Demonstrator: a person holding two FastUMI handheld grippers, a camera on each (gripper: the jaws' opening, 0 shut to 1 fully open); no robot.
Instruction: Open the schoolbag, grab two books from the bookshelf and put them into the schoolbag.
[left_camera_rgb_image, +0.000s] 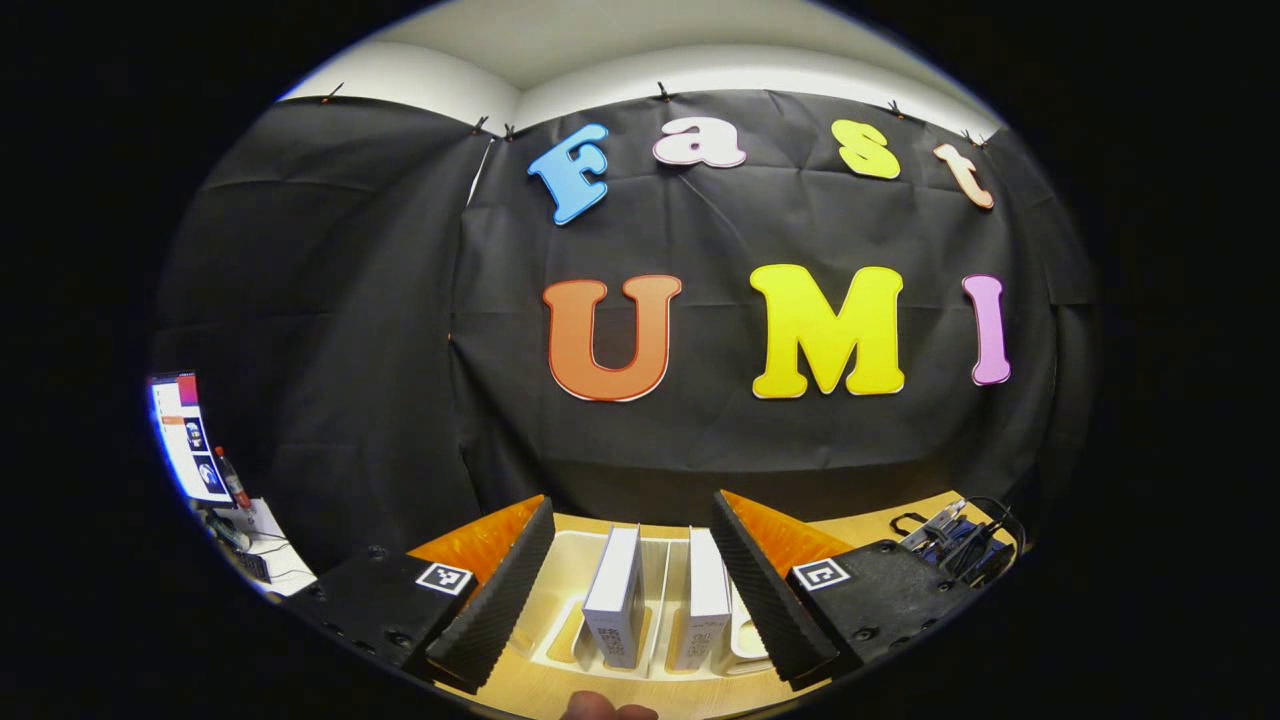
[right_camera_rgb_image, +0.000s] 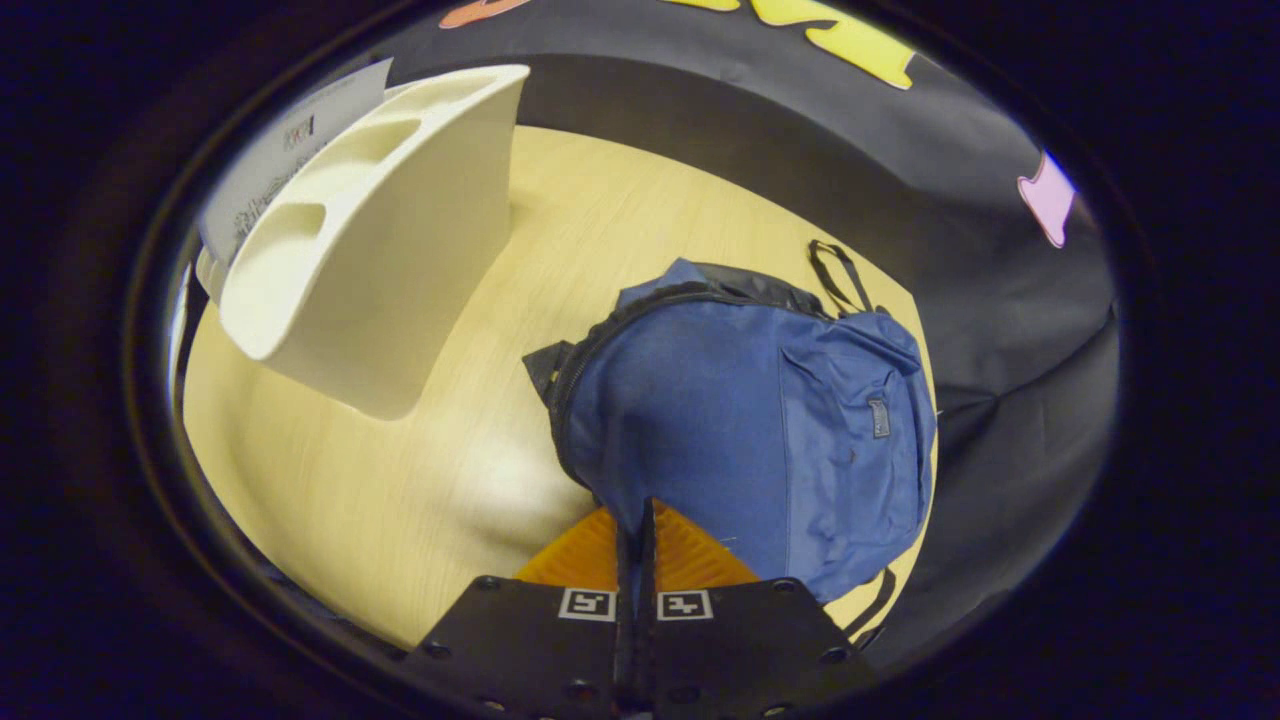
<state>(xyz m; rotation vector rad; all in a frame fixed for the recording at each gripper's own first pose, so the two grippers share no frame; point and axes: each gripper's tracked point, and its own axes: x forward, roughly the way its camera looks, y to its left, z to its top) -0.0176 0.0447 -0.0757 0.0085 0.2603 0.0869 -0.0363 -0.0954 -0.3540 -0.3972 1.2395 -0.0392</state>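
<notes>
Schoolbag (right_camera_rgb_image: 760, 430) lies on the table (right_camera_rgb_image: 400, 480) at about 1 o'clock from my right gripper (right_camera_rgb_image: 636, 520), whose fingers are clenched, apparently pinching its fabric. Left gripper (left_camera_rgb_image: 635, 580) gapes wide around two books (left_camera_rgb_image: 615, 595) in the bookshelf (left_camera_rgb_image: 570, 560). I'd guess bag-opening is underway; next, close on one book.

Two white books (left_camera_rgb_image: 615, 595) (left_camera_rgb_image: 705, 600) stand in one cream bookshelf (left_camera_rgb_image: 575, 560). One blue schoolbag (right_camera_rgb_image: 760, 430) lies on the one wooden tabletop (right_camera_rgb_image: 400, 480). One monitor (left_camera_rgb_image: 185, 435) and one bottle (left_camera_rgb_image: 232, 480) stand apart.
</notes>
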